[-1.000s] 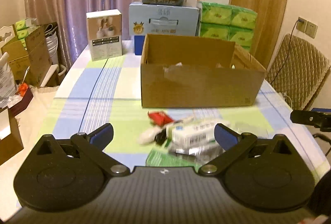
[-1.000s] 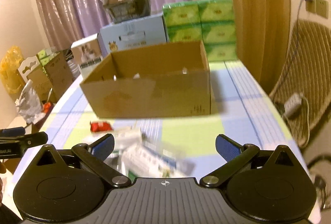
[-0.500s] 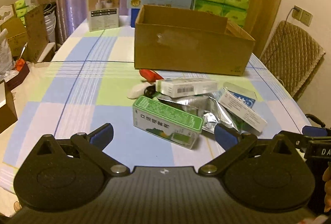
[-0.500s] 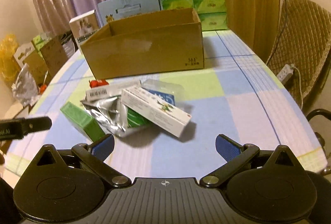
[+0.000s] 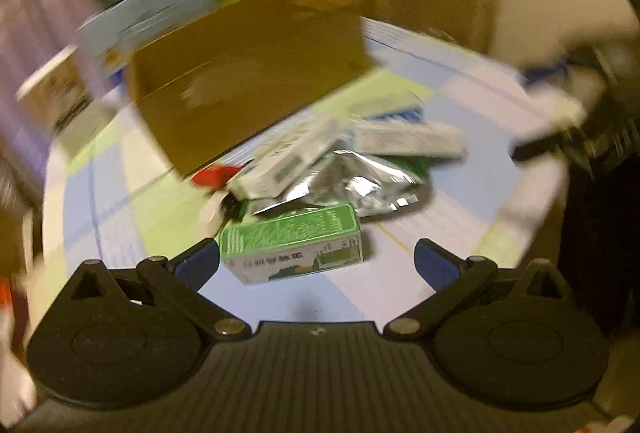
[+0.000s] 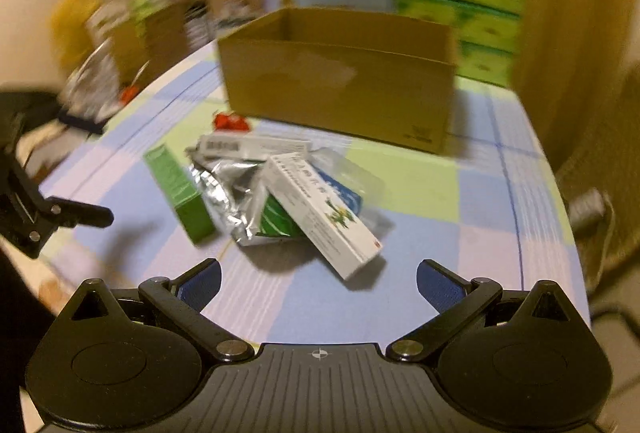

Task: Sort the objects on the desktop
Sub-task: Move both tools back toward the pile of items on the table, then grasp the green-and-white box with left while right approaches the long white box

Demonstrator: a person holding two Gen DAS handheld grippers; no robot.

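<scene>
**Green box at the near edge of the pile**

The green box [image 5: 291, 242] lay on the checked tablecloth [image 6: 420, 297] between the spread, empty fingers of the left gripper [image 5: 317, 266], its long axis running 9 to 3 o'clock. Bare cloth lay open at 6 o'clock. The foil pouch [image 5: 352, 183] touched it at 12 o'clock, the cardboard box [image 5: 248, 73] beyond. The right gripper [image 6: 319, 283] stood wide, empty, the white box [image 6: 320, 211] angled toward 5 o'clock.
</scene>
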